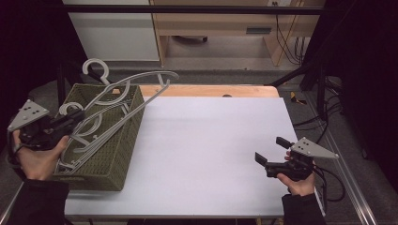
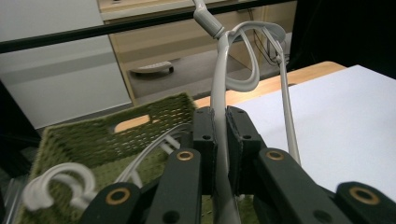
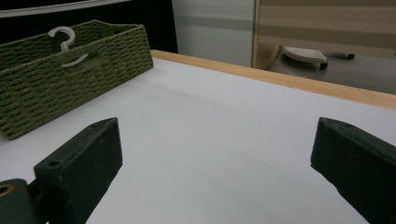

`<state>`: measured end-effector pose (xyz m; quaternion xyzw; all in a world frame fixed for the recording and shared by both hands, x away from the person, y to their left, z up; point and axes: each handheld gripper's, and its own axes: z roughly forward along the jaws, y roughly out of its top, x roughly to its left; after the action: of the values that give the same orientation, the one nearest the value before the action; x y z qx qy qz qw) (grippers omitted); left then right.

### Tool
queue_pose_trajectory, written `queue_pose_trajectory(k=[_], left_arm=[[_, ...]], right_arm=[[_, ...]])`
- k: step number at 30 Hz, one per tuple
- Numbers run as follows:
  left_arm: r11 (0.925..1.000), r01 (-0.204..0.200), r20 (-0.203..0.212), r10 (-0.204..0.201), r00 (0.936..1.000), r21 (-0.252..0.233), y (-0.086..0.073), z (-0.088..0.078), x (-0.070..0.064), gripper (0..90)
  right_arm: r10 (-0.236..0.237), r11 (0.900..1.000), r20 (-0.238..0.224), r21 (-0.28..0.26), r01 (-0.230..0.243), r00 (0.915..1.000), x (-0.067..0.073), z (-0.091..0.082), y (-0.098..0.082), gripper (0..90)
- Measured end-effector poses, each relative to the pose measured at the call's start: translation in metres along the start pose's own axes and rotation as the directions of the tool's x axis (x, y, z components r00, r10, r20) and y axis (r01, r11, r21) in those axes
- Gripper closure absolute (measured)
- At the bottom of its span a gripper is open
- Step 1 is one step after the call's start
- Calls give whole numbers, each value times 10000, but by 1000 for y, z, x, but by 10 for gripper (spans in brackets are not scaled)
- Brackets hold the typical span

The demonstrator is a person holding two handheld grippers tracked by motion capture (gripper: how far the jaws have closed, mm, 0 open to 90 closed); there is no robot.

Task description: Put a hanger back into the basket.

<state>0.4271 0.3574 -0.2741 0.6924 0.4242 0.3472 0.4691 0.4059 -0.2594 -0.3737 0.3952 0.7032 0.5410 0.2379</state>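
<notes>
Left tongs (image 2: 220, 140) pinch a grey hanger (image 1: 141, 89), tilted up over the green woven basket (image 1: 119, 154). Right tongs (image 1: 272, 150) hover spread wide above the white surface (image 1: 206, 140), well apart.

A grey plastic hanger (image 1: 141, 86) is held tilted, raised partly out of the green woven basket (image 1: 126, 140) at the table's left edge, its far end sticking out past the rim. More grey hangers (image 1: 87, 136) are piled inside the basket.
</notes>
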Motion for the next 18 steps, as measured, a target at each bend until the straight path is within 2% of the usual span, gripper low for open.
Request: queue_pose_trajectory(k=[4,9,18], left_arm=[[9998,184,-190,-186,9996,-106,-9,-7,16,830],[9998,214,-464,-213,9987,22,-21,-7,33,829],[9991,348,-725,-329,9968,251,-37,-8,56,829]], right_arm=[[-3,10000,39,95,3,10000,1,3,-1,22],[-5,9999,41,126,5,10000,1,4,-1,21],[-2,9998,66,181,1,10000,0,5,-2,22]])
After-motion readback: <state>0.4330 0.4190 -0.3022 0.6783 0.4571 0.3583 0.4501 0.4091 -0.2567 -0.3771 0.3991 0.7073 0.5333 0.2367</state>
